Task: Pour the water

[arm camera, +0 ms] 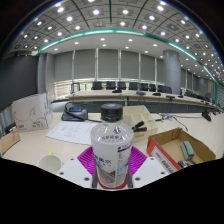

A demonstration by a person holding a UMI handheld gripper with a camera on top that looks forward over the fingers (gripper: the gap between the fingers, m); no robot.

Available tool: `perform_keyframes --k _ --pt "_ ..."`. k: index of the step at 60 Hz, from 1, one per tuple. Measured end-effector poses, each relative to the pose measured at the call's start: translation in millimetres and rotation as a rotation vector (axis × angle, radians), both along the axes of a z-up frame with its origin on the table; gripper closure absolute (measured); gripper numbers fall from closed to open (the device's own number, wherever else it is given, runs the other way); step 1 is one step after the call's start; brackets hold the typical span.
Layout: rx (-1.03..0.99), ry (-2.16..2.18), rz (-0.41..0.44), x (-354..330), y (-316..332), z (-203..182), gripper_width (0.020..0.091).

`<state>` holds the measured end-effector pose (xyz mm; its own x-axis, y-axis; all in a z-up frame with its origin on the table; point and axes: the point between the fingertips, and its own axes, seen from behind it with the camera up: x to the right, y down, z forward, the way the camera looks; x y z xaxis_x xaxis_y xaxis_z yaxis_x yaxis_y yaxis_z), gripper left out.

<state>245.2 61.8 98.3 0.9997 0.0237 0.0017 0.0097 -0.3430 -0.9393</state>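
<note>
Conference room table (60, 150) before us; our gripper (111, 160) is clamped on a capped water bottle (111, 140)

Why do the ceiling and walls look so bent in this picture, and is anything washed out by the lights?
In the gripper view, the wide-angle lens bows the ceiling lights and the long desks into curves. The lights show as bright white spots, slightly blown out. The bottle, close up between the fingers, looks oversized, with soft glare on its clear plastic.
</note>
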Motion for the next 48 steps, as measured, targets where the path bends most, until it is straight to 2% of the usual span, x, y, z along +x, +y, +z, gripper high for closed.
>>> perform_keyframes --k 8,14,21,26,28,30,31,33,37,48 --pt "-0.034 0.019 -0.018 6 3 -34 0.0701" --pt "0.005 0.028 -0.018 7 4 -32 0.0691" --pt "0.027 0.01 -0.019 5 6 -30 0.0603" --pt "0.001 0.022 -0.033 7 4 -33 0.0512" --pt "-0.029 0.029 -0.041 9 3 -37 0.0416" --pt "-0.052 0.032 -0.048 11 1 -39 0.0275" --pt "-0.055 0.033 -0.052 12 0 -38 0.0228" --pt "-0.058 0.03 -0.069 15 -3 -35 0.0263" --pt "-0.066 0.02 -0.093 20 -10 -26 0.0235" --pt "-0.099 0.004 -0.119 16 -58 11 0.0243"
